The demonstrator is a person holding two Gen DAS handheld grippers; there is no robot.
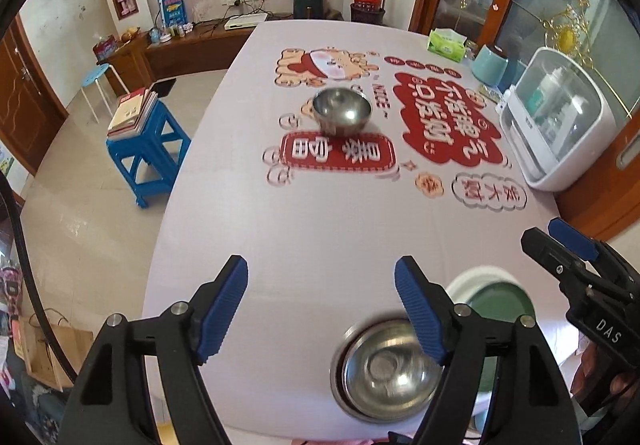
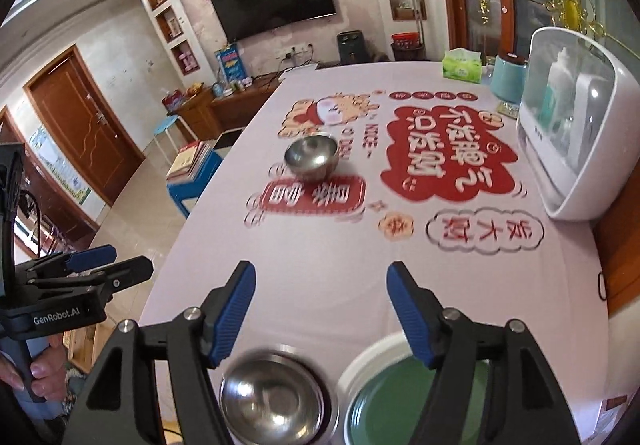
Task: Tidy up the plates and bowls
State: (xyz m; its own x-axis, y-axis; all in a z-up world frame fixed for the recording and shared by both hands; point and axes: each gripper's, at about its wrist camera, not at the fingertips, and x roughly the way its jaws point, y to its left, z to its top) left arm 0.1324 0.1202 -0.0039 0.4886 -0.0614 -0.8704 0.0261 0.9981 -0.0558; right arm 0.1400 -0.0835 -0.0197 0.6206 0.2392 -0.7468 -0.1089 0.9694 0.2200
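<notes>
A steel bowl point(image 1: 341, 110) stands upright on the printed tablecloth at mid-table; it also shows in the right wrist view point(image 2: 311, 156). A second steel bowl point(image 1: 386, 369) sits at the near edge, seemingly nested in another steel dish; it also shows in the right wrist view point(image 2: 276, 401). Beside it lies a green plate with a white rim point(image 1: 500, 303) point(image 2: 400, 397). My left gripper point(image 1: 321, 309) is open and empty above the near bowl. My right gripper point(image 2: 320, 311) is open and empty above the near bowl and the plate. Each gripper shows in the other's view: the right point(image 1: 568, 249), the left point(image 2: 108, 261).
A white domed dish cabinet point(image 1: 560, 117) point(image 2: 576, 125) stands along the table's right edge, with a teal canister point(image 1: 490, 65) and a tissue box point(image 1: 447, 43) behind it. A blue stool with books point(image 1: 144, 141) stands on the floor left of the table.
</notes>
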